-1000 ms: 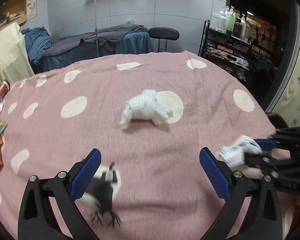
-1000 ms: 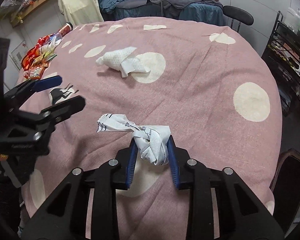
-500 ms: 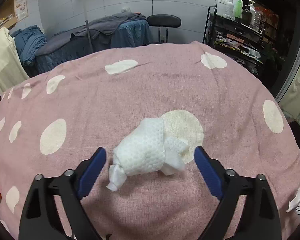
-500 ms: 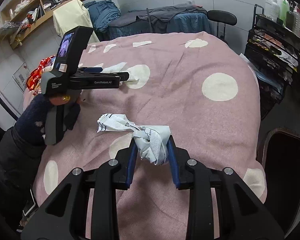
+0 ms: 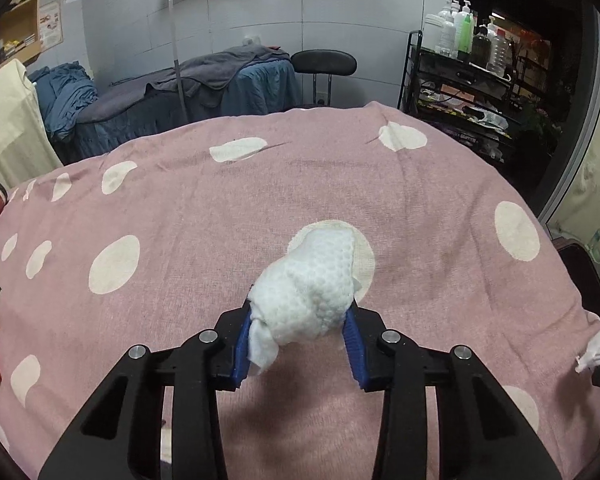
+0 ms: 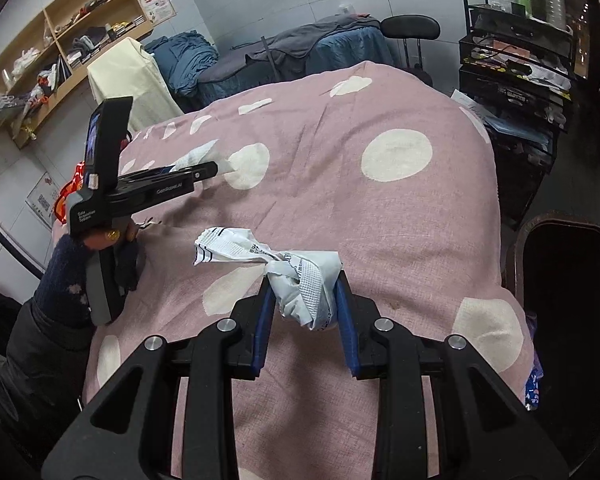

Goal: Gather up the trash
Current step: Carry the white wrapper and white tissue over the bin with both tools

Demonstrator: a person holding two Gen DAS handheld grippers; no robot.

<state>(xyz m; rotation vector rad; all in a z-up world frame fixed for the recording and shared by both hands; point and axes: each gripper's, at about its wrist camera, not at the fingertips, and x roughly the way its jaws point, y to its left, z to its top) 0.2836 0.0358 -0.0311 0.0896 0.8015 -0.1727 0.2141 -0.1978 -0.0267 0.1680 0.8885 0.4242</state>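
Facing dark bin (image 6: 572,320), contents unseen

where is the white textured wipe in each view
Left wrist: white textured wipe, lower centre, between the left hand-held gripper pads.
Right wrist: left of centre, at that gripper's tip, mostly hidden.
Shared landmark: black chair behind the table.

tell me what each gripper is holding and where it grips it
The left gripper has just been closing on the white wipe, pinching its near end. The right gripper clamps the crumpled wrapper at its bunched end.
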